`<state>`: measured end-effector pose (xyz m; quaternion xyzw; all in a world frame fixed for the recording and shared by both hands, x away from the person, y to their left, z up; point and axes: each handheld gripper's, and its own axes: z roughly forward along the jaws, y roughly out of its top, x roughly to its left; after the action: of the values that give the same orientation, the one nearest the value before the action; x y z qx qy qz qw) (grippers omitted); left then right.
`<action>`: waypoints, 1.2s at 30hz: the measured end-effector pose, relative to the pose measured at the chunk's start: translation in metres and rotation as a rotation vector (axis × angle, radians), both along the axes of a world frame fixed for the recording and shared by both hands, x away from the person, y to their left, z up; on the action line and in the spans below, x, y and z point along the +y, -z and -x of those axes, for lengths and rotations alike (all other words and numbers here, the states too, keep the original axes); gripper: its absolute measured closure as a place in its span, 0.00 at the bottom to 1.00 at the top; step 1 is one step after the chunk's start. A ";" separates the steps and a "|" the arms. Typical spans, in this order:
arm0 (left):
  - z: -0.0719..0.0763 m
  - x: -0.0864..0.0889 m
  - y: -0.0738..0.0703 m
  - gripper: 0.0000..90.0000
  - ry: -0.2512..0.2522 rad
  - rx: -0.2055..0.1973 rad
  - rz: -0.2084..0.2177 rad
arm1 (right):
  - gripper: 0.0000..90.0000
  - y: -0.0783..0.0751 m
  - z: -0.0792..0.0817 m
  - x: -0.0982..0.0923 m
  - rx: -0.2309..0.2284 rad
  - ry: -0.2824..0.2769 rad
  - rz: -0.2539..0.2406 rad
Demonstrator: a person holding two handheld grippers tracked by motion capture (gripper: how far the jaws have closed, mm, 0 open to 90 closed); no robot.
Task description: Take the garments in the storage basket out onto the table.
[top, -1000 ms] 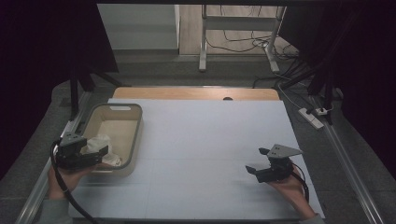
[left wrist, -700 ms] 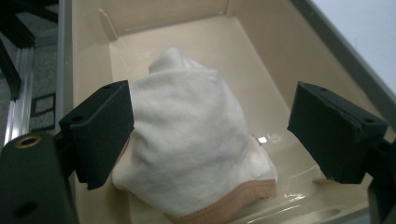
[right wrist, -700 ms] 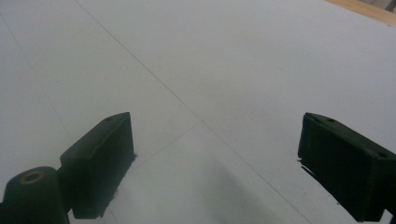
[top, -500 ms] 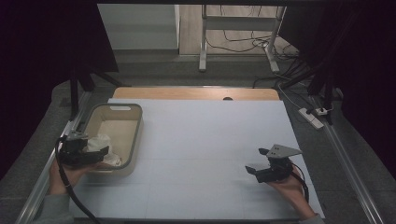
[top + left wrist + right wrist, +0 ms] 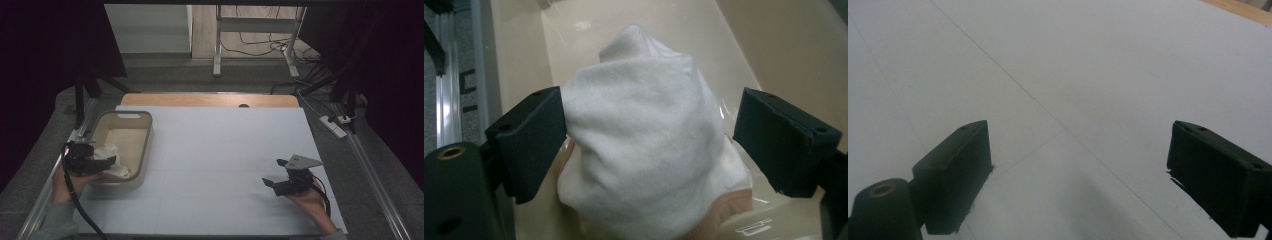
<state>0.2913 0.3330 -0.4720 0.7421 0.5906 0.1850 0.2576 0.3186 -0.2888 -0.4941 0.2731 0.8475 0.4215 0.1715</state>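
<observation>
A bunched white cloth (image 5: 644, 150) with a tan edge lies in the near end of a beige plastic bin (image 5: 125, 116). My left gripper (image 5: 654, 135) is open around it. Its left jaw touches the cloth and its right jaw stands apart from it. In the high view the left gripper (image 5: 101, 159) reaches over the bin's left wall toward the cloth (image 5: 114, 161). My right gripper (image 5: 274, 172) is open just above the white table (image 5: 215, 145) at the right front, and nothing lies between its jaws (image 5: 1078, 155).
The bin sits at the table's left side. A wooden strip (image 5: 210, 100) runs along the far edge. Metal rails flank the table, and a power strip (image 5: 332, 126) lies on the floor to the right.
My left gripper has shifted slightly left and nearer at the bin. The right gripper has stayed in place.
</observation>
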 end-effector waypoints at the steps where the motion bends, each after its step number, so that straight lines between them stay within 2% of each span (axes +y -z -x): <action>1: -0.002 0.000 0.001 0.15 0.001 0.015 -0.009 | 0.11 0.000 0.000 0.000 0.001 0.000 0.001; 2: -0.004 -0.001 0.000 0.15 0.001 0.027 -0.021 | 0.12 0.000 0.000 0.000 0.001 0.001 0.002; 11: -0.011 -0.002 0.002 0.15 -0.018 0.114 -0.038 | 0.12 0.001 0.000 0.001 0.001 -0.001 0.003; 14: -0.011 -0.002 0.003 0.18 -0.030 0.117 -0.036 | 0.12 0.001 0.000 0.001 0.001 0.000 0.007; 17: -0.010 -0.001 0.005 0.27 -0.041 0.124 -0.043 | 0.12 0.001 0.000 0.001 0.003 -0.001 0.012; 19: -0.010 0.001 0.008 0.29 -0.043 0.138 -0.029 | 0.12 0.001 0.000 0.001 0.004 -0.001 0.013; 20: -0.010 0.002 0.010 0.38 -0.046 0.143 -0.028 | 0.12 0.001 0.000 0.001 0.005 0.000 0.015; 22: -0.011 0.003 0.012 0.41 -0.055 0.144 -0.027 | 0.12 0.002 0.000 0.001 0.005 0.001 0.015; 30: -0.009 0.003 0.012 0.73 -0.040 0.142 -0.033 | 0.12 0.002 -0.001 0.001 0.007 0.000 0.018; 36: -0.007 0.005 0.010 0.83 -0.037 0.119 -0.021 | 0.12 0.002 -0.001 0.001 0.008 0.004 0.027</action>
<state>0.2984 0.3377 -0.4825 0.7435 0.6164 0.1513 0.2105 0.3193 -0.2876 -0.4959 0.2740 0.8534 0.4085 0.1727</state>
